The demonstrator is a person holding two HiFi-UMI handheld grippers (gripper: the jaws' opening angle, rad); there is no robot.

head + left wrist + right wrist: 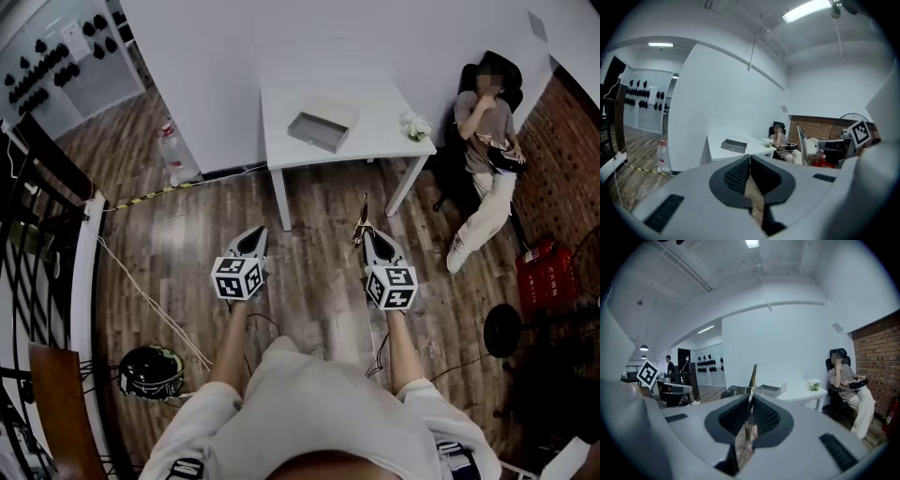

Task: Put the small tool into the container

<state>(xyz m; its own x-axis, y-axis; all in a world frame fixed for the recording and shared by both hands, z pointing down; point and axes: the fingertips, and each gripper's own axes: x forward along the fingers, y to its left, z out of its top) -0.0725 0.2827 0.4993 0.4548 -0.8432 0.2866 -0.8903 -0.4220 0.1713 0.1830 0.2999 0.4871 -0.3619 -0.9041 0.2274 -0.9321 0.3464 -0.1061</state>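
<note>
The small tool (363, 214) is a thin golden piece that sticks forward out of my right gripper (365, 232), which is shut on it. In the right gripper view the tool (753, 376) rises between the pads of the right gripper (751, 397), pointing toward the table. The container (322, 126) is an open grey box on the white table (375, 142) ahead, well beyond both grippers. My left gripper (253, 232) hangs over the wooden floor with its tips together and nothing between them. The left gripper (749, 159) points toward the container (734, 145), which also shows as a grey box (772, 389).
A small plant (415, 125) stands on the table's right corner. A person (487, 122) sits in a chair to the table's right. A water bottle (172, 150), cables and a helmet (150, 370) lie on the floor at left. A fan base (503, 330) stands at right.
</note>
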